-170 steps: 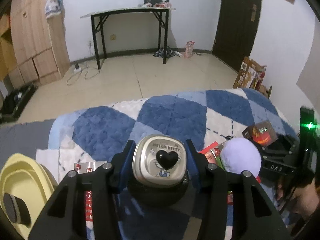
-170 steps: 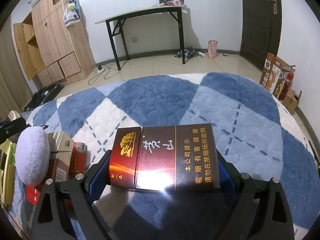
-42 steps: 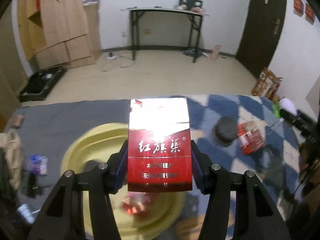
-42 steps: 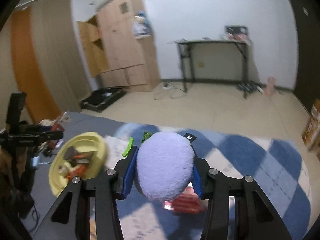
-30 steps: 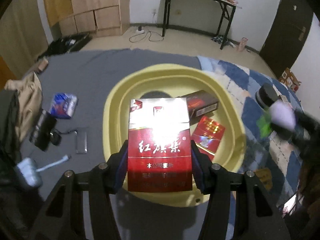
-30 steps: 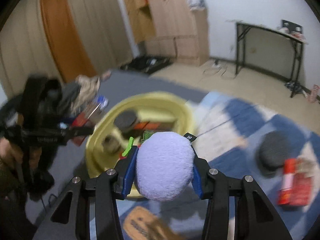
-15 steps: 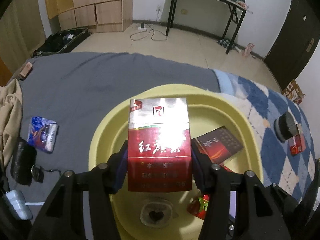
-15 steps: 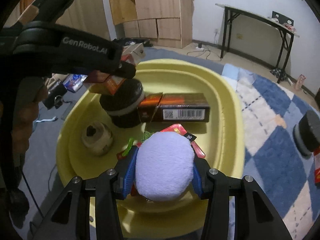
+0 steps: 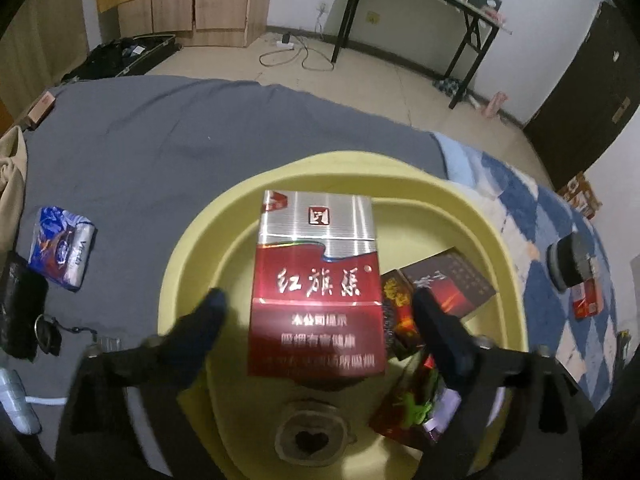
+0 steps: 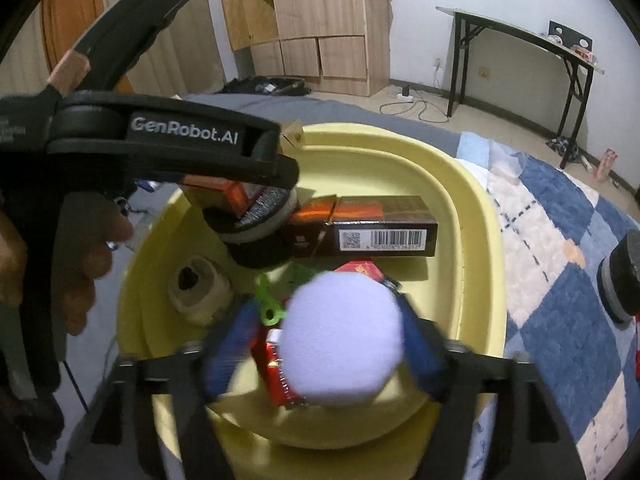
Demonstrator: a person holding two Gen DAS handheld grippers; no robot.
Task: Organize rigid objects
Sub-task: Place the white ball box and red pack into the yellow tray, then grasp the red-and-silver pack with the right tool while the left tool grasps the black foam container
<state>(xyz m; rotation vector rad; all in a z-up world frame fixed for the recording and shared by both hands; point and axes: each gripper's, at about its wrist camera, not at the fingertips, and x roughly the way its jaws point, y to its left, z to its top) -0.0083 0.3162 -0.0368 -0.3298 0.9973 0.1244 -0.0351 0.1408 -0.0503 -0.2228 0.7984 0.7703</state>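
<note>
Over the yellow basin (image 9: 192,240), my left gripper (image 9: 319,300) has its jaws opening. A red cigarette pack (image 9: 316,292) lies between them with a gap on each side. My right gripper (image 10: 328,320) hangs over the same basin (image 10: 472,200) with its jaws also opening, and a lavender plush ball (image 10: 340,336) sits loose between the blurred blue pads. In the basin lie a brown pack (image 10: 376,228), a black round tin (image 10: 260,224), a heart-lid tin (image 10: 200,292), a green clip (image 10: 268,304) and a red pack (image 10: 280,372). The left gripper's finger (image 10: 180,136) reaches in from the left.
The basin rests on a bed, half on a grey sheet, half on a blue-and-white quilt (image 9: 560,224). A blue packet (image 9: 64,248) and a black pouch (image 9: 20,308) lie on the sheet. A black round tin (image 9: 572,260) and a red pack (image 9: 586,304) lie on the quilt. A person's hand (image 10: 80,264) holds the left gripper.
Both pairs of jaws have spread away from what they gripped: the red pack on the left, the plush ball on the right. Before that, both hands came in low over the basin.
</note>
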